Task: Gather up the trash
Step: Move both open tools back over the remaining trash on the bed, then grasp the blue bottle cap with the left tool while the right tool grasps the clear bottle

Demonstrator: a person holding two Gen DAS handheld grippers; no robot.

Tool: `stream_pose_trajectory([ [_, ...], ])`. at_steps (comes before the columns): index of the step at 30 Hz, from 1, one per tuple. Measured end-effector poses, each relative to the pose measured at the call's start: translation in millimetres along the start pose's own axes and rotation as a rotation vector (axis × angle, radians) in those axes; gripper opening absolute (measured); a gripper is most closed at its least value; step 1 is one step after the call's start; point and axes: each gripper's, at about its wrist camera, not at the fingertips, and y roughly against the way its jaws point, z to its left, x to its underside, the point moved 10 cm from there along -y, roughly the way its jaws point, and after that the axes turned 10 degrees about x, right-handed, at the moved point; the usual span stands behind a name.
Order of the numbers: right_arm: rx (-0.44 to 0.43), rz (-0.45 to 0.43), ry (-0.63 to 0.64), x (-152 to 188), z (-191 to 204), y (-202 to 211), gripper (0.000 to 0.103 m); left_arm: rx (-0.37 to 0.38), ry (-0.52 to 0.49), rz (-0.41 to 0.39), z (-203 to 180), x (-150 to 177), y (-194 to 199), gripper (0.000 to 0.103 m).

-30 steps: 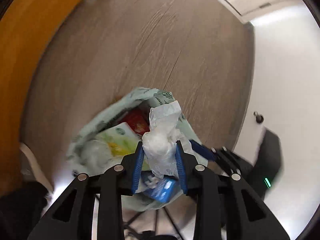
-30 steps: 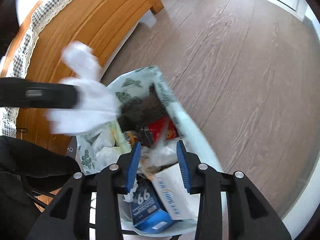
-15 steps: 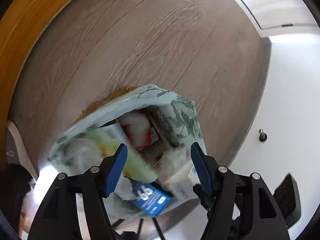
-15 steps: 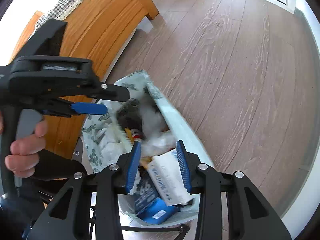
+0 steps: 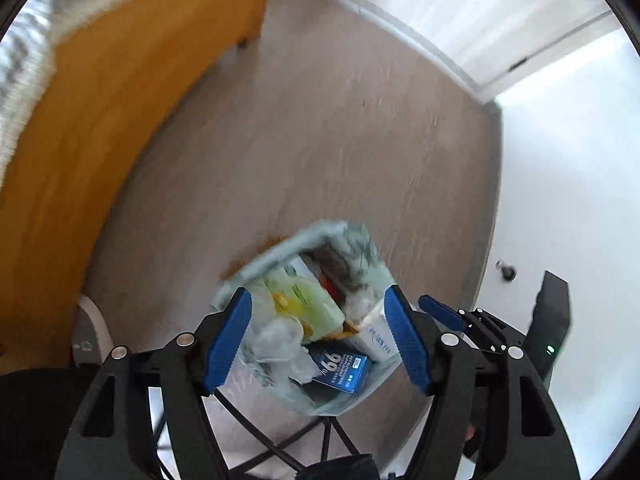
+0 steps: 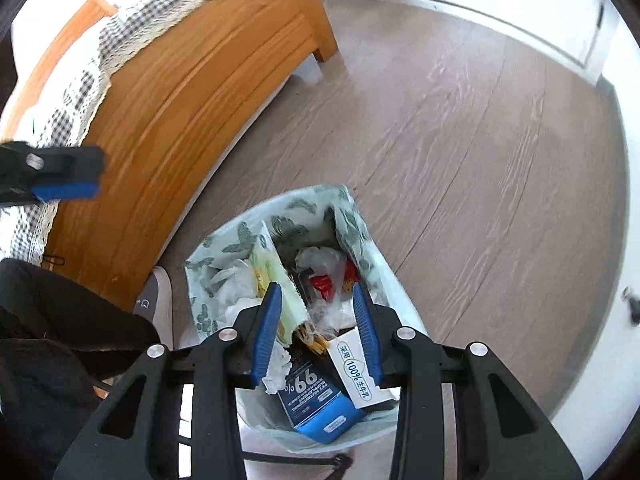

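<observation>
A pale green leaf-print trash bag (image 6: 240, 240) stands open on the wood floor, full of trash: a blue "99%" box (image 6: 312, 400), a white carton (image 6: 356, 372), crumpled white tissue (image 6: 236, 280) and a red wrapper (image 6: 322, 282). The bag also shows in the left wrist view (image 5: 280, 248), blurred. My left gripper (image 5: 316, 316) is open and empty above the bag; its tip shows at the far left of the right wrist view (image 6: 60, 176). My right gripper (image 6: 316, 308) is open and empty just over the bag's mouth.
A wooden bed frame (image 6: 192, 92) with a checked cloth (image 6: 80, 80) runs along the left. A white wall and skirting (image 6: 520, 16) close the far side. A grey-white shoe (image 6: 154, 304) sits left of the bag. Bare wood floor (image 6: 460, 140) lies beyond.
My left gripper held a crumpled white tissue over the bag, opened and let it drop in. It has since pulled up and away to the left. My right gripper stayed over the bag.
</observation>
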Motion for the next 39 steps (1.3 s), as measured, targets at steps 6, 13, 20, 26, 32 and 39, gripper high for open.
stream_pose_trajectory([
  [6,0.082,-0.115,0.150,-52,44,64,0.047,0.030,-0.042,-0.281,27,-13,131,0.069],
  [13,0.029,-0.290,0.361,-128,171,127,0.056,-0.068,0.058,-0.577,150,6,279,0.074],
  [20,-0.055,-0.413,0.555,-173,317,159,0.062,-0.216,0.365,-0.718,331,64,368,0.074],
  [26,-0.155,-0.435,0.667,-168,411,155,0.062,-0.435,0.485,-0.735,463,73,393,0.074],
  [32,-0.186,-0.402,0.756,-154,469,134,0.062,-0.357,0.551,-0.659,527,-1,368,0.074],
  [39,-0.201,-0.388,0.717,-163,472,127,0.062,-0.415,0.530,-0.605,552,-40,347,0.053],
])
